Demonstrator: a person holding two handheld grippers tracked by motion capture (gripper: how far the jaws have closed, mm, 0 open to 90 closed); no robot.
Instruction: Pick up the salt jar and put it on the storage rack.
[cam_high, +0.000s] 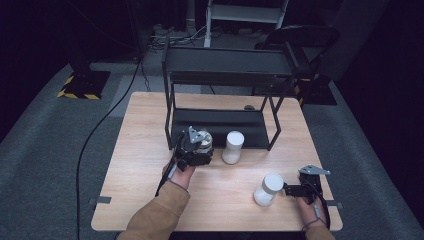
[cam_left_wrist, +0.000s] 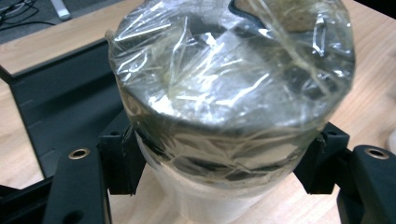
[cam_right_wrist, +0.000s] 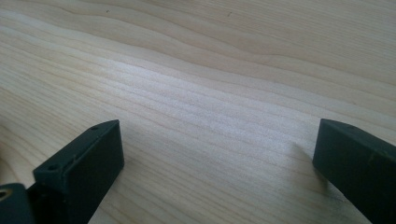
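A pale container with its top wrapped in crinkled clear film (cam_left_wrist: 229, 88) sits between the jaws of my left gripper (cam_left_wrist: 224, 163), whose pads press on both of its sides. In the high view that left gripper (cam_high: 201, 146) holds the wrapped container (cam_high: 204, 140) just in front of the black rack's lower shelf (cam_high: 220, 122). A white cylinder (cam_high: 233, 146) stands upright to its right. A second white bottle (cam_high: 267, 189) stands near the front right, just left of my right gripper (cam_high: 289, 190). The right gripper (cam_right_wrist: 215, 154) is open over bare wood, with nothing between its jaws.
The black two-level metal rack (cam_high: 227, 62) takes up the back half of the wooden table (cam_high: 140, 165). A black cable (cam_high: 95, 135) runs across the grey floor on the left. The person's sleeves come in at the bottom edge.
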